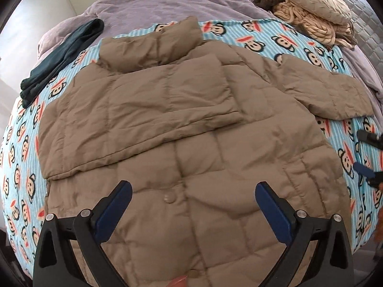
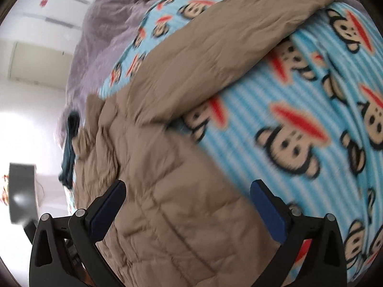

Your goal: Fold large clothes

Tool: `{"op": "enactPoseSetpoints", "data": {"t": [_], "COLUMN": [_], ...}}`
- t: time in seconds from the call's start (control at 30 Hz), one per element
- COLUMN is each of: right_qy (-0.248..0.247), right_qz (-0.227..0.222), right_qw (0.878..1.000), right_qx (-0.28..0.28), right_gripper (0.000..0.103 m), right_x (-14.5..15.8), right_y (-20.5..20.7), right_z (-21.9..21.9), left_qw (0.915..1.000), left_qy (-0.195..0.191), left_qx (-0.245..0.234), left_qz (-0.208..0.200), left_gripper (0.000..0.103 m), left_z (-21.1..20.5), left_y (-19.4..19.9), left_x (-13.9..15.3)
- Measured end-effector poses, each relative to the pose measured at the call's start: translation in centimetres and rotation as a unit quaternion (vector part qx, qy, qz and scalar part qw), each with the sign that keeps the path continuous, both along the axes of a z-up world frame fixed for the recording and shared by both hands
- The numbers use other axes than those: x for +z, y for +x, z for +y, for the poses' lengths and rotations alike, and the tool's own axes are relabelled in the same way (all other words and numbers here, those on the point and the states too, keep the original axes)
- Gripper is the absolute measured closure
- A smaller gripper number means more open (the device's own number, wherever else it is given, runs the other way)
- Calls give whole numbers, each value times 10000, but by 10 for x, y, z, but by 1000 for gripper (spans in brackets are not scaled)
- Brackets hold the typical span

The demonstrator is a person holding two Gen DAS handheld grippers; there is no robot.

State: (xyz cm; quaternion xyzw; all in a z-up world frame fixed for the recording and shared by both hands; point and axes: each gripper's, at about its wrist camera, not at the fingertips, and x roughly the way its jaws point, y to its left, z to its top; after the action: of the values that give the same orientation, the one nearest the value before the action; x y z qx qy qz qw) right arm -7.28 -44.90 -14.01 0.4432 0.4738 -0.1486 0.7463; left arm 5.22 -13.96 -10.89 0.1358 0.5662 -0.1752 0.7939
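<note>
On the bed, a tan puffer jacket [image 1: 191, 124] lies spread over a light-blue striped blanket [image 1: 21, 143] printed with monkey faces. One sleeve [image 1: 143, 100] is folded across the chest, its cuff reaching toward the jacket's middle below the collar [image 1: 153, 45]; the other sleeve [image 1: 328, 93] stretches out flat to the side over the blanket. A snap button [image 1: 168, 198] shows near the front seam.

Above the lower part of the jacket, the left gripper [image 1: 193, 191] hangs with its blue-padded jaws spread wide and nothing between them, the quilted fabric lying below them. The right gripper [image 2: 188, 191] stands likewise released, jaws wide apart and empty, over the jacket's edge where the tan fabric meets the blanket; its view is blurred. Its fingers [image 1: 367, 168] also show at the edge of the left wrist view, beside the outstretched sleeve.

A dark teal garment [image 1: 64, 57] lies folded at the blanket's far corner, on a lilac bedcover [image 1: 167, 0]. A beige round cushion [image 1: 313, 0] rests on a knitted beige throw [image 1: 311, 27] at the other far corner.
</note>
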Motion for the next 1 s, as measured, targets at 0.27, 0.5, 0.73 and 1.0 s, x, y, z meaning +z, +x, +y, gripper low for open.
{"op": "enactPoseSetpoints", "data": {"t": [0.27,0.5,0.73,1.0], "right_qy": [344,919,1203,1504], "right_qz": [-396,-783,-1666,-1316], "right_qw": [9949,9809,9539,9489], "right_qx": [-856,-1527,-2186,-2443], "right_gripper": [0,0,0,99], "right_x": [-5,-34,-27,-28], "right_y": [1,17,18,30], "right_z": [-107,-180,-216,-229], "left_qw": [9997,9995,9991,9991], "left_qy": [184,90,-6,-87], "left_qx": [176,259,389,415], "left_qz": [23,145,139,11], "left_gripper": [0,0,0,0], "left_z": [-17,-23,-22,-17], "left_y": [3,8,14,20], "left_x": [-8,-12,-10,-2]}}
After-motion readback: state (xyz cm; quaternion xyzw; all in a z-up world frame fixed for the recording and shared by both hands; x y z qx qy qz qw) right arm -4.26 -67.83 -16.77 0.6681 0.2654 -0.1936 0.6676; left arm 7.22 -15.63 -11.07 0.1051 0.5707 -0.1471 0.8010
